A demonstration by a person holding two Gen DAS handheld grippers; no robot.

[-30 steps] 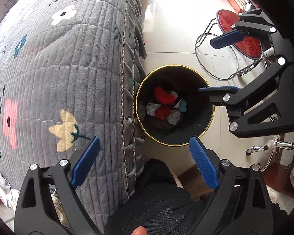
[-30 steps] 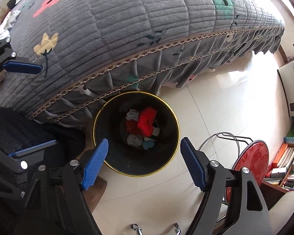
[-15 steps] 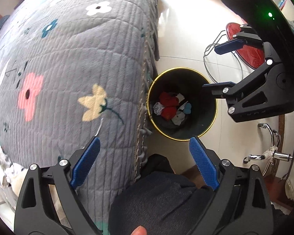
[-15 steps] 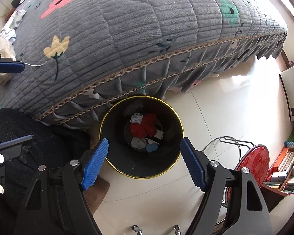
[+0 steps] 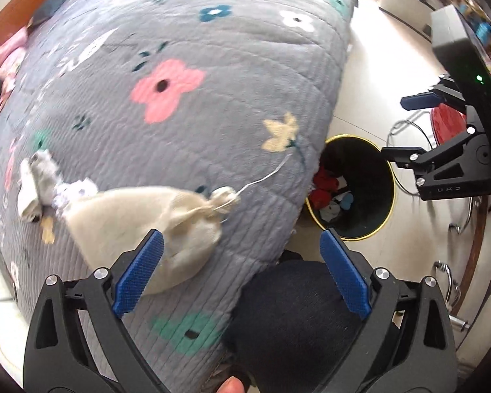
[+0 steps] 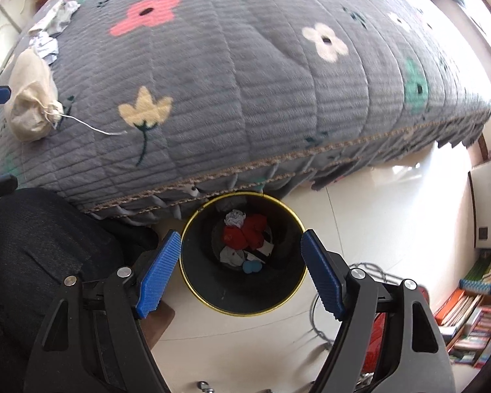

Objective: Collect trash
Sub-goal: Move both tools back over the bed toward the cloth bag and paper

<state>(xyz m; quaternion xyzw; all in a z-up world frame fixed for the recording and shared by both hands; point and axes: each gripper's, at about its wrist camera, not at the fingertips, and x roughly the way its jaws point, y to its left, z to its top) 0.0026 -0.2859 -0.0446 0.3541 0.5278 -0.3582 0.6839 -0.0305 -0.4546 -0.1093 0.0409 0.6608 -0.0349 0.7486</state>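
Note:
A black bin with a gold rim (image 6: 245,311) stands on the floor against the bed and holds red, white and blue trash (image 6: 245,234). My right gripper (image 6: 240,239) hangs open straight above it with nothing between its fingers. A cream drawstring bag (image 5: 140,219) lies on the grey flowered bedspread (image 5: 212,65), with crumpled white scraps (image 5: 39,180) just beyond it. My left gripper (image 5: 240,239) is open and empty above the bed's edge, its left finger over the bag. The left wrist view also shows the bin (image 5: 373,193) and the right gripper (image 5: 397,126).
A person's dark-trousered leg (image 5: 294,311) sits between bed and bin. A wire-framed stool with a red seat (image 5: 445,121) stands on the pale tiled floor (image 6: 392,229) beside the bin. Books (image 6: 474,311) fill a low shelf at the right.
My left gripper has swung from over the bin to over the bed, bringing the cream bag and scraps into view. The right gripper has risen a little above the bin. Both stay open.

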